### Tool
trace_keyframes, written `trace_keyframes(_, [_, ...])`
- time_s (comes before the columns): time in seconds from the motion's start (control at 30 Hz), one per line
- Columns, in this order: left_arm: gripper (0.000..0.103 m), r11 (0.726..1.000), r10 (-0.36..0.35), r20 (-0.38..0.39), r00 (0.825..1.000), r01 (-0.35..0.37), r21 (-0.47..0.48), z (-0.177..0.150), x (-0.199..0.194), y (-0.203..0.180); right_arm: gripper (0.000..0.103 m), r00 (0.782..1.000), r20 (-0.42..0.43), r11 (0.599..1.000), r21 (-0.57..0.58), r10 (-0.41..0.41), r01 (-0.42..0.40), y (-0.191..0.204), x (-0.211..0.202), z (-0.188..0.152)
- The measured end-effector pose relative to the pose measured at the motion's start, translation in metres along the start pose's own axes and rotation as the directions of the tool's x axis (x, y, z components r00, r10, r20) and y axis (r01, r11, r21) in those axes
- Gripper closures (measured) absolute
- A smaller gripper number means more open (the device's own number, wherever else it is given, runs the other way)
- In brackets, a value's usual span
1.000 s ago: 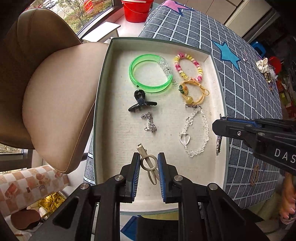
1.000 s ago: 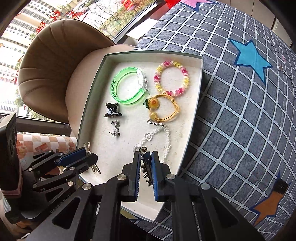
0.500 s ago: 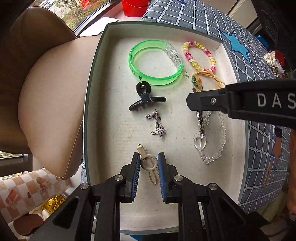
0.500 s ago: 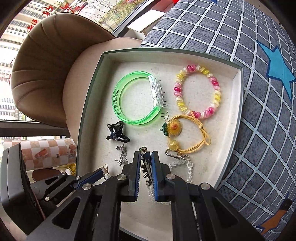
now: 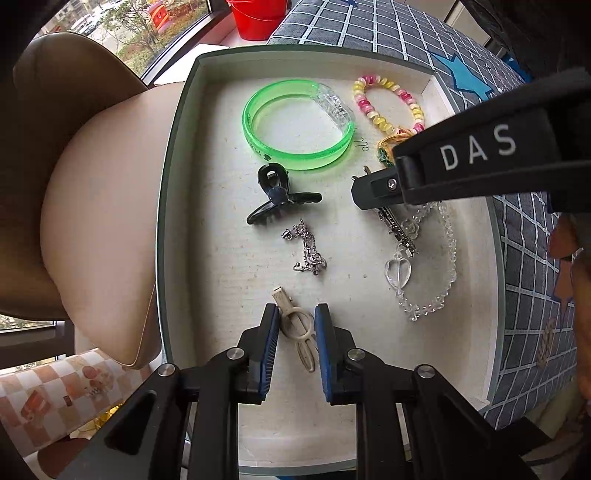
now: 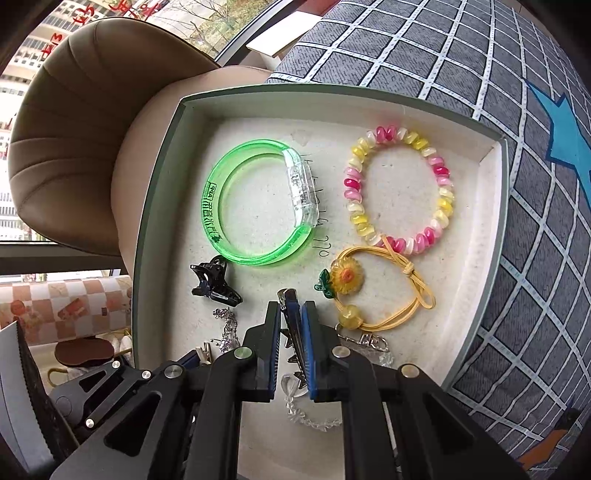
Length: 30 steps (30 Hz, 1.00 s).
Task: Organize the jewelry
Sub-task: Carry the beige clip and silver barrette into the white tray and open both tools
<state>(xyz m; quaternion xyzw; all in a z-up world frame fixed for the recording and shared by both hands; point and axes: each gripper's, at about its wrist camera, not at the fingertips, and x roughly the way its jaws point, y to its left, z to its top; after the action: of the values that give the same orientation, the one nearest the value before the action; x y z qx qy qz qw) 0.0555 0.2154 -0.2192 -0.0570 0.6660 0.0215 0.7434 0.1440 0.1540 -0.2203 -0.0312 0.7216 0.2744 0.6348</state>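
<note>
Your left gripper (image 5: 295,328) points straight down into the tray (image 5: 166,229), jaws nearly closed and pinching a cream hair clip (image 5: 297,332) by its ring. The clip's ends stick out past the pads toward both the tray's middle and its near wall. Whether it touches the tray floor, can't tell.

Your right gripper (image 6: 291,332) is almost fully closed on a dark metal toothed clip (image 6: 293,339). From the left wrist view that clip (image 5: 393,225) hangs below the gripper's tip over the clear bead bracelet (image 5: 439,273) and its heart-shaped pendant (image 5: 398,273). Can't tell if the two touch.

Tray contents, all lying flat on the white liner:
- green translucent bangle (image 6: 258,206), far left, clear block on its right side
- pink/yellow/white bead bracelet (image 6: 399,192), far right, just beside the bangle
- yellow cord bracelet with sunflower charm (image 6: 373,291), just below the bead bracelet, its cord overlapping the nearest beads
- black claw clip (image 5: 277,199), just below the bangle
- small silver chain piece (image 5: 306,251), between the claw clip and your left gripper
- a few thin wire hooks (image 6: 321,251) by the bangle's right edge

The tray sits at the edge of the counter, which is covered in a grey grid cloth (image 6: 480,55) with blue stars. A tan chair (image 6: 92,129) sits just beside the tray's left wall. A red bucket (image 5: 258,18) stands beyond the tray's far end.
</note>
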Motion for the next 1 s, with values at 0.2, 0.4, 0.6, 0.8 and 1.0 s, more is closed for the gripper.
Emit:
trace_keyframes(0.2, [0.076, 1.0, 0.014, -0.01, 1.0, -0.014, -0.014, 0.0, -0.004, -0.001, 0.09, 1.0, -0.013, 1.0, 0.011, 0.024, -0.024, -0.01, -0.006, 0.006])
trace_keyframes(0.4, [0.076, 1.0, 0.029, -0.006, 1.0, -0.029, 0.002, 0.002, -0.01, -0.006, 0.087, 0.999, 0.006, 0.999, 0.021, 0.039, -0.039, -0.017, -0.018, 0.007])
trace_keyframes(0.6, [0.076, 0.999, 0.039, -0.005, 0.999, -0.039, 0.012, 0.004, -0.017, -0.011, 0.061, 0.997, 0.049, 0.998, 0.036, 0.054, -0.056, -0.024, -0.04, 0.005])
trace_keyframes(0.8, [0.027, 0.997, 0.069, 0.032, 0.997, -0.07, 0.041, 0.007, -0.031, -0.022, 0.053, 0.994, 0.098, 0.996, 0.057, 0.056, -0.062, -0.036, -0.069, 0.006])
trace_keyframes(1.0, [0.001, 0.991, 0.108, 0.079, 0.991, -0.114, 0.074, 0.007, -0.047, -0.03, 0.051, 0.988, 0.139, 0.994, 0.083, 0.063, -0.076, -0.052, -0.094, 0.001])
